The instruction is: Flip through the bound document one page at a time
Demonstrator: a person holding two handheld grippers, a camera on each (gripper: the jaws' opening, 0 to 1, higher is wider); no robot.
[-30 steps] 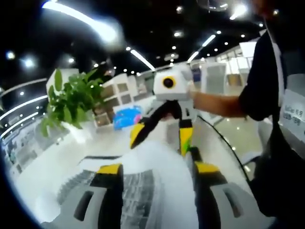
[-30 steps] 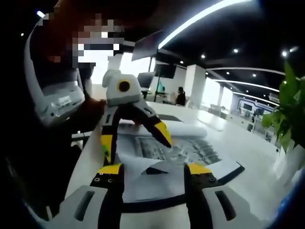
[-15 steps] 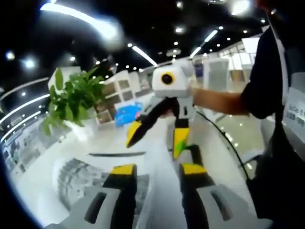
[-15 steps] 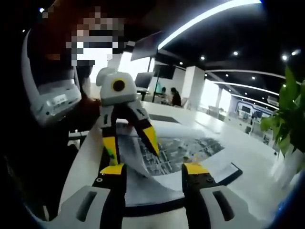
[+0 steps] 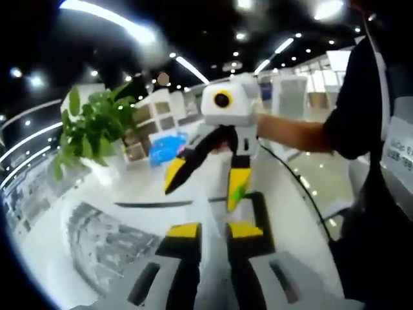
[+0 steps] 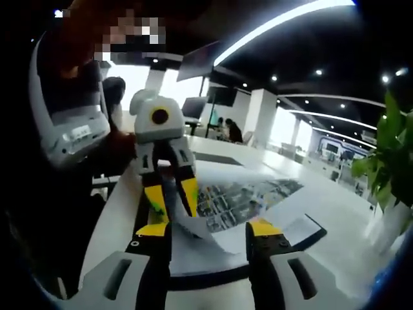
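Note:
The bound document (image 6: 248, 197) lies open on the white table (image 6: 335, 213), its printed pages facing up and a black cover edge at the near side. One white page (image 6: 193, 229) curls up from it. My left gripper (image 5: 214, 230) has its jaws drawn close together on that page, and it stands over the document's left side (image 6: 172, 196) in the right gripper view. My right gripper (image 6: 208, 228) is open at the document's near edge with the lifted page between its jaws. It hangs open above the table (image 5: 205, 181) in the left gripper view, held by a person's hand.
A green potted plant (image 5: 90, 135) stands on the table beyond the document (image 5: 110, 239). The person holding the grippers stands close, with an arm (image 5: 297, 135) and dark clothes at the table's side. Other people (image 6: 229, 129) sit far off in the lit hall.
My left gripper's jaws have closed from wide apart to a narrow gap around the lifted page. The page's curl has shrunk. My right gripper has stayed open.

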